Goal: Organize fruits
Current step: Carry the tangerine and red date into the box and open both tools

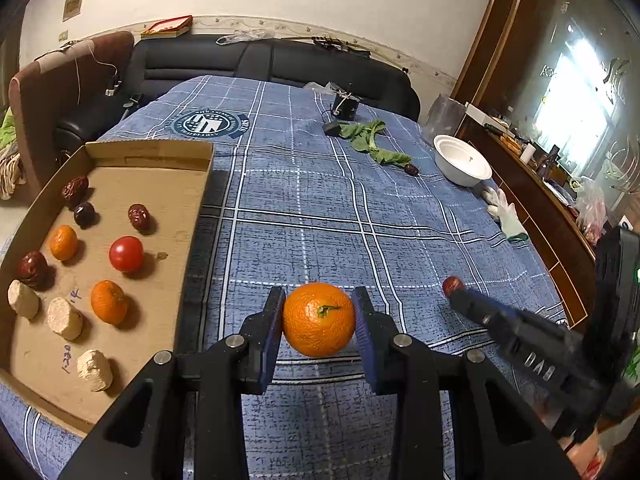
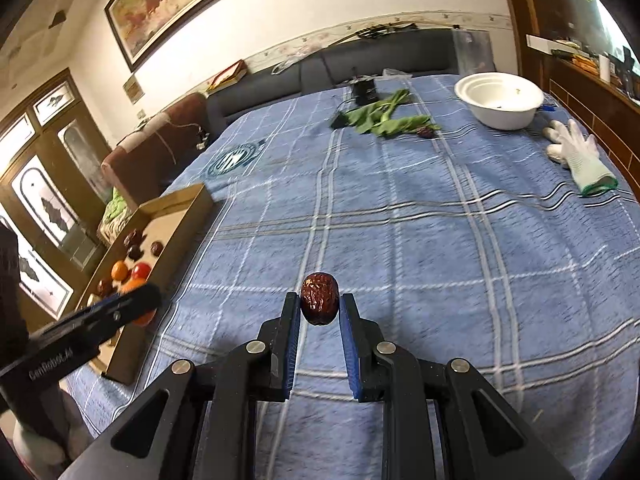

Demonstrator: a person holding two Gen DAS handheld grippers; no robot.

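1. My left jaws point(image 1: 319, 316) are clamped on a mandarin point(image 1: 319, 319) — pads pressed on both its sides, stem facing the camera, lower centre of the left wrist view, held clear above the blue plaid cloth point(image 1: 320, 200).
2. My right jaws point(image 2: 319, 306) are pinched on a dried red date point(image 2: 319, 298), upright between the blue pads, lower centre of the right wrist view.
3. Same date shows in the left wrist view at the lower right, at the tip of my right jaws.
4. Cardboard tray point(image 1: 188, 240) sits at the left of the left wrist view, on the cloth-covered table.
5. In the tray: two mandarins point(image 1: 108, 302), one red tomato point(image 1: 126, 253), several dark dates point(image 1: 139, 216), three pale beige chunks point(image 1: 64, 317) along the near-left side. All apart from each other, none stacked.
6. Right wrist view shows the tray at centre left, partly hidden by my left jaws crossing in front.
7. Upper right of the left wrist view — white bowl point(image 1: 462, 160) near the table edge, a white glove point(image 1: 506, 212) just below it in frame.
8. Green leaves point(image 1: 374, 142) lie upper centre, with one more dark date point(image 1: 411, 169) touching or just beside their near end; can't tell which.
9. Small black box point(image 1: 346, 106) beyond the leaves, dark sofa point(image 1: 280, 60) behind the table.
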